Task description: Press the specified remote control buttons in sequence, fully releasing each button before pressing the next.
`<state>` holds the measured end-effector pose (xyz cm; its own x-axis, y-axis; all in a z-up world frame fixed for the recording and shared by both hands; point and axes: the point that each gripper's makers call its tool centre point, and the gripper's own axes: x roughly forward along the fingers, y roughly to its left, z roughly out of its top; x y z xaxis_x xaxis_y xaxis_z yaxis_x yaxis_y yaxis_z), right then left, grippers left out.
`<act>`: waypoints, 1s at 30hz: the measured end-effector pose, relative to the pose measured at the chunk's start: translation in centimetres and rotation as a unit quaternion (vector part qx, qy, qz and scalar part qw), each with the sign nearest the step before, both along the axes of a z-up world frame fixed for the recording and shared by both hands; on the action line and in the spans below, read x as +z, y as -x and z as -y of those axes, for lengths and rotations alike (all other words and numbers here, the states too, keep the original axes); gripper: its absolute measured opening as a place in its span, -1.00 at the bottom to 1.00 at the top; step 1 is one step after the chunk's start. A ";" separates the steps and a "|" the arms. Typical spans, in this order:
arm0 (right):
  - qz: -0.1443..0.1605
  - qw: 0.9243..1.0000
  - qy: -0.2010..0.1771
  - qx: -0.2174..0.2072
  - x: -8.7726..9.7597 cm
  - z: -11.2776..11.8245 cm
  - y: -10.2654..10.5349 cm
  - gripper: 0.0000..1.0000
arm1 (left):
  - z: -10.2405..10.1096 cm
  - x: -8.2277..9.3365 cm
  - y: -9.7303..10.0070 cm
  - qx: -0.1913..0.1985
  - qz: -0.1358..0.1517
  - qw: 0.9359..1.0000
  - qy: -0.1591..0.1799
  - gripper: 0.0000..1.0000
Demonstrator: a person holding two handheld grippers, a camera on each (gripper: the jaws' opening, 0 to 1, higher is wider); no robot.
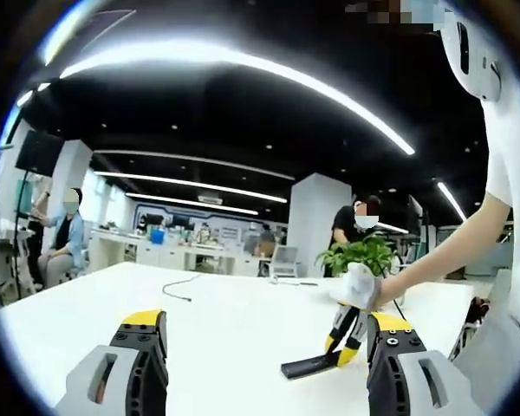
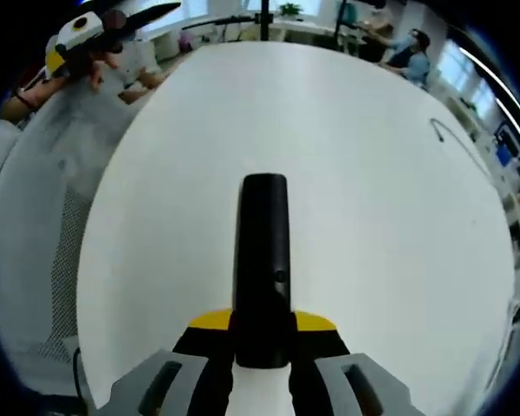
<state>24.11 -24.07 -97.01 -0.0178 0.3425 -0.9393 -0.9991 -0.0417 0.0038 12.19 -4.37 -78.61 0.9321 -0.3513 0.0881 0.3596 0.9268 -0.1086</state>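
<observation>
A black remote control (image 2: 262, 251) lies lengthwise on the white table (image 2: 381, 191), its far end pointing away. My right gripper (image 2: 263, 325) is shut on the remote's near end, one yellow-tipped jaw on each side. In the left gripper view the remote (image 1: 310, 364) lies flat at the lower right, and the right gripper (image 1: 346, 342), held by a gloved hand (image 1: 359, 286), points down onto its end. My left gripper (image 1: 266, 334) is held above the table (image 1: 225, 316), jaws wide apart and holding nothing. In the right gripper view the left gripper (image 2: 80, 36) appears at the upper left.
A thin cable (image 1: 178, 289) lies on the table's far part. A potted plant (image 1: 360, 254) stands behind the gloved hand. A seated person (image 1: 65, 238) is at the left and a standing one (image 1: 354, 227) behind the plant. Desks and chairs fill the background.
</observation>
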 end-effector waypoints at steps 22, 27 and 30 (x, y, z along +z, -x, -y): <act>-0.001 1.000 0.011 0.007 0.0 0.0 -3.5 -0.58 | 0.1 -0.7 -0.2 -0.003 -0.020 1.000 -0.003 0.96; 0.001 1.000 0.009 0.003 0.1 0.1 -3.4 -0.57 | 0.1 -0.2 -0.2 -0.004 -0.010 1.000 0.007 0.97; -0.006 0.999 -0.026 -0.041 0.2 -0.1 -3.4 -0.54 | 0.0 -0.2 -0.2 -0.003 -0.010 1.000 0.006 0.97</act>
<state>27.51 -23.93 -96.82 0.0005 0.3919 -0.9200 -0.9991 0.0394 0.0162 12.40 -4.38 -78.79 0.9313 -0.3566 0.0738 0.3634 0.9229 -0.1274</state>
